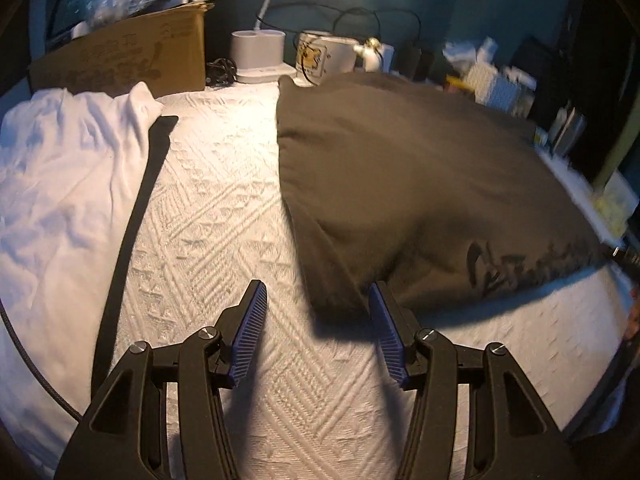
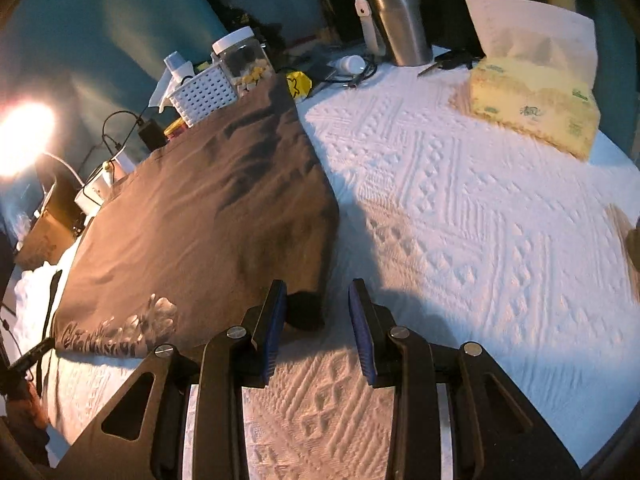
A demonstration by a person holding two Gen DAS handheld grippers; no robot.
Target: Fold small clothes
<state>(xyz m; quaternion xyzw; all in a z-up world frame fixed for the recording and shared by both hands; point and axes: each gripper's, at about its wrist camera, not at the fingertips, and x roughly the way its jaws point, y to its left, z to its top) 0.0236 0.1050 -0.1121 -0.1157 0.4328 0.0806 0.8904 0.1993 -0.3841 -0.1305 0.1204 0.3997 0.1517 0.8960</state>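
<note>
Both claws hover apart-jawed and empty: the left gripper (image 1: 318, 304) and right gripper (image 2: 318, 300) flank the near corners of the brown T-shirt (image 1: 408, 168), spread flat on the white textured cloth (image 1: 224, 208).

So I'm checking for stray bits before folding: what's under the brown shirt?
The brown shirt lies spread on the white textured cloth, which shows all round its near and right edges. Whatever sits beneath the shirt's middle is covered; no lump shows there.
</note>
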